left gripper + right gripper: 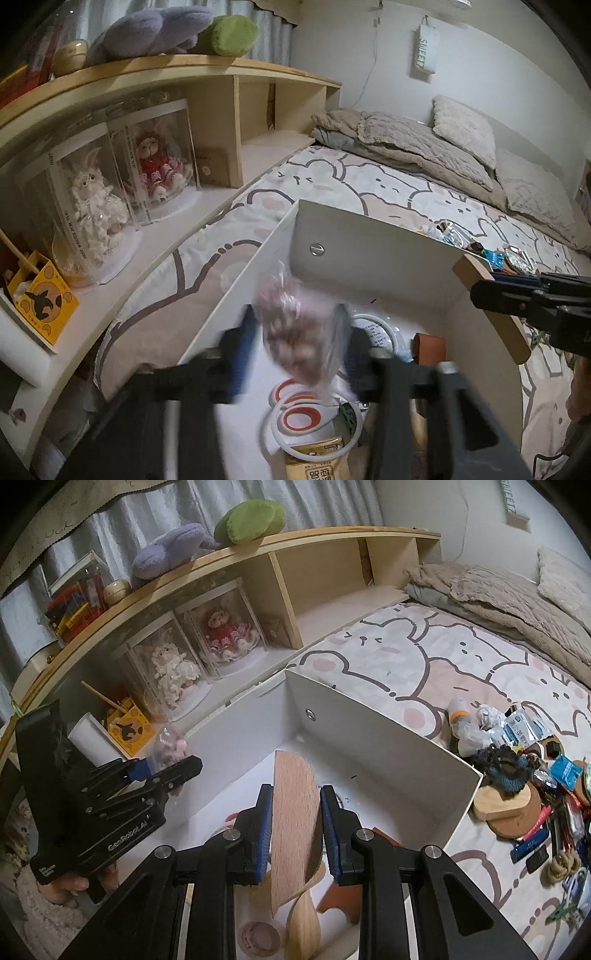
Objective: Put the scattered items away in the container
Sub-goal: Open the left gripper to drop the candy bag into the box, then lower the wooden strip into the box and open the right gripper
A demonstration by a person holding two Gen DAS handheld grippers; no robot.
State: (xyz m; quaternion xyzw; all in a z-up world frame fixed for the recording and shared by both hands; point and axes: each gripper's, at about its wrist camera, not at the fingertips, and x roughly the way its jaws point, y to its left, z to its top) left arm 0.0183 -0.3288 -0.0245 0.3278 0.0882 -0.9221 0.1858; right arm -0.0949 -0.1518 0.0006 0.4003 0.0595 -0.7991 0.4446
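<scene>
Right tool [293, 827] is clamped on a wooden board [293, 823] above the box [369, 720], while left tool [299, 350], at nine o'clock, stands apart around a falling bag [295, 332].

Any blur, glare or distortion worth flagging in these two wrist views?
Left wrist view: the left tool and pink bag between its fingers are motion-smeared, the background sharp. Right wrist view: crisp throughout, the wooden piece in the right tool clear. Both: fisheye bends the shelf; dark corners, dim light.
</scene>
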